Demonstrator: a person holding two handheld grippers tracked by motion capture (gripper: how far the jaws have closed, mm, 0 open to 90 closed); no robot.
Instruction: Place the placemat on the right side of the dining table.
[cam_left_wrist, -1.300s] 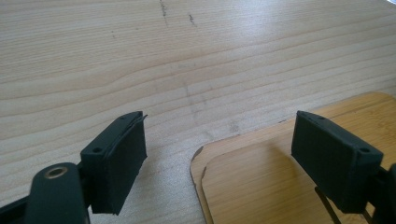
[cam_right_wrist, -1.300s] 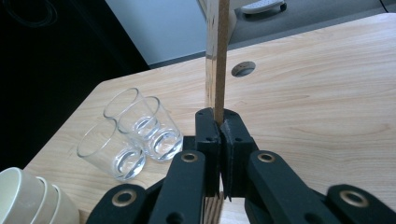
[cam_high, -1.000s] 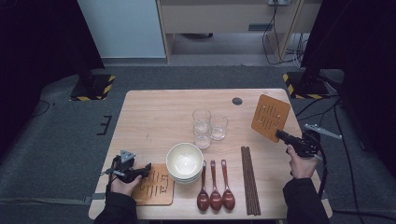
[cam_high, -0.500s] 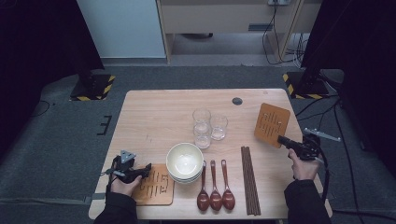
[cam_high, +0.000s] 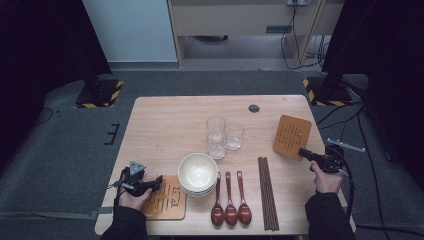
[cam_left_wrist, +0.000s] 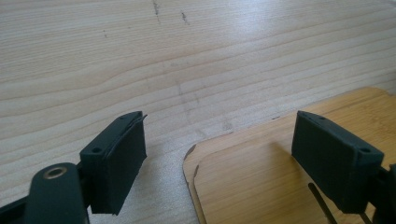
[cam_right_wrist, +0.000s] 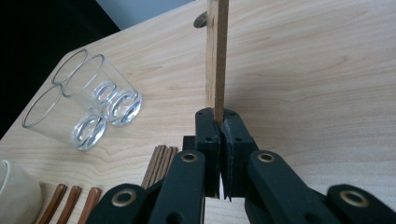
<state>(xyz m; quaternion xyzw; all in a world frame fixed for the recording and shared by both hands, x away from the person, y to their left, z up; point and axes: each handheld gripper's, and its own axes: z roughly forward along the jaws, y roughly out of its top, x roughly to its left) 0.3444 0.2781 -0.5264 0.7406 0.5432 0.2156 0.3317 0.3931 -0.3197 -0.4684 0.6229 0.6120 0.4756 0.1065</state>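
High view gives us the right gripper (cam_high: 303, 151) clamped on the edge of a slotted wooden coaster (cam_high: 292, 136) at the table's (cam_high: 170, 120) right side. Our left gripper (cam_left_wrist: 219, 158) gapes wide over a second coaster (cam_left_wrist: 261, 177). We read no writing; the coaster's slots may be a pattern.

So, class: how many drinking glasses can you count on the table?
3, clustered mid-table: a back-left glass, a right glass and a front glass, all behind the bowls. None looks hidden.
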